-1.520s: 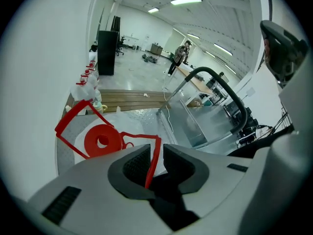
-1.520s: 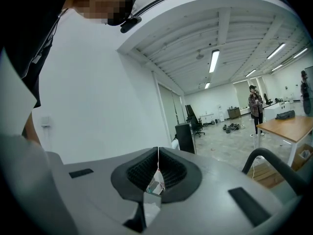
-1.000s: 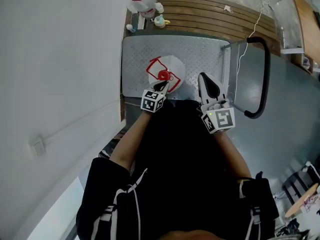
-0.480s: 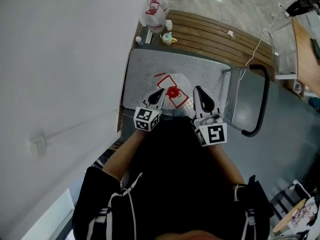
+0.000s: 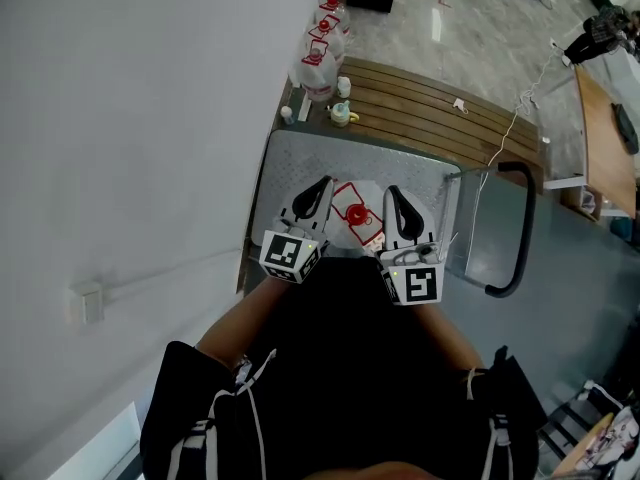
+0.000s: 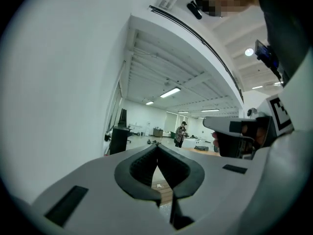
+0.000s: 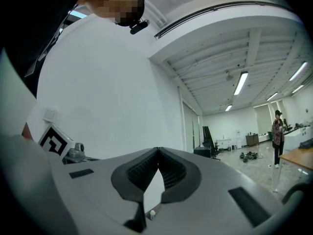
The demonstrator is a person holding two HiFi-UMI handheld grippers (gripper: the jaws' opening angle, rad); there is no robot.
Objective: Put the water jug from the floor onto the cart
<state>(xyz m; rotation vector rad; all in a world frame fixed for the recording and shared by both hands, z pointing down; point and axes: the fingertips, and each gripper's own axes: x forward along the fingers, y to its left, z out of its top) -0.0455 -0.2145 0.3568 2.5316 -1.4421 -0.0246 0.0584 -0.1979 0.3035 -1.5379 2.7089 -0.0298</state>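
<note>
Standing over the cart point(image 5: 300, 158), the person is holding the left gripper point(image 5: 323, 182) and the right gripper point(image 5: 392, 191) side by side, each with its jaws pressed together on nothing. The red-capped water jug point(image 5: 357, 215) is sitting on the cart's grey deck, showing in the gap between the two claws and lower than both. Ahead of the claws, more jugs point(image 5: 318, 53) are standing beside a slatted wooden platform point(image 5: 440, 108), and the cart's black handle point(image 5: 526, 218) is arching past the right gripper's outer side.
</note>
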